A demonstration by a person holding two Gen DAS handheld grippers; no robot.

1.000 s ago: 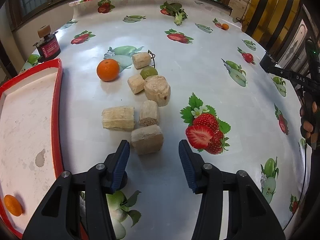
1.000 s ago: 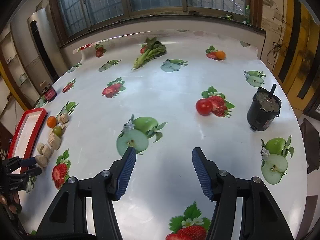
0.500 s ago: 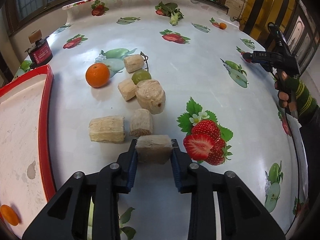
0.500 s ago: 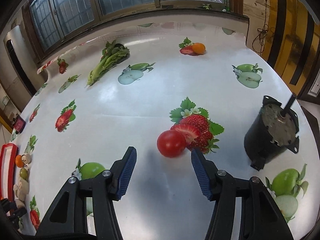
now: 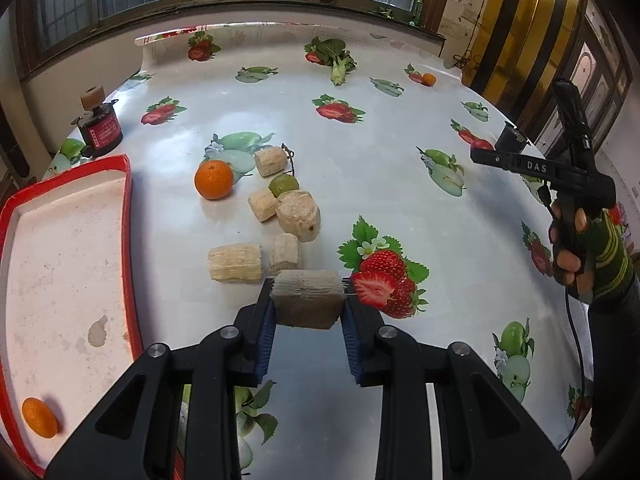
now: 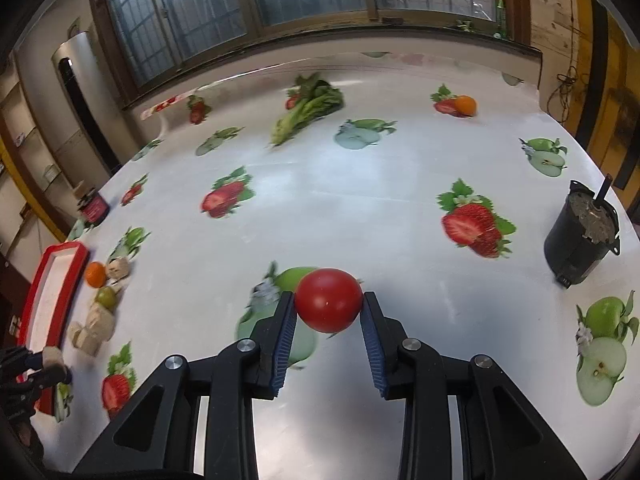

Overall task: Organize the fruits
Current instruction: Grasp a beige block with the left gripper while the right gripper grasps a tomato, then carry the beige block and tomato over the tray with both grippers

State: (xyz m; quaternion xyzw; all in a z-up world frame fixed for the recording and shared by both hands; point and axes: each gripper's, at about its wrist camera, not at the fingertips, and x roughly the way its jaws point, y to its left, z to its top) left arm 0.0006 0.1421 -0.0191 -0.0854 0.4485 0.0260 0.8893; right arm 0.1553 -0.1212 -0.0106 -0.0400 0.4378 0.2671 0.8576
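Note:
My left gripper (image 5: 307, 312) is shut on a tan fibrous block (image 5: 307, 298) and holds it just above the table. Beyond it lie several more tan blocks (image 5: 235, 263), an orange (image 5: 214, 179) and a green fruit (image 5: 283, 185). A red-rimmed tray (image 5: 127, 216) at the left holds a small orange (image 5: 39, 423). My right gripper (image 6: 329, 320) is shut on a red tomato (image 6: 329, 299), lifted above the table. In the right wrist view the tray (image 6: 78, 268), orange (image 6: 95, 274) and green fruit (image 6: 106, 297) sit far left.
A black motor can (image 6: 580, 240) stands at the right edge of the table. A red-labelled black can (image 5: 100, 132) stands behind the tray. A leafy vegetable (image 6: 308, 108) lies at the far side. The tablecloth bears printed fruit pictures.
My left gripper closed on the nearest tan block and lifted it. My right gripper moved to the tomato, closed on it and raised it.

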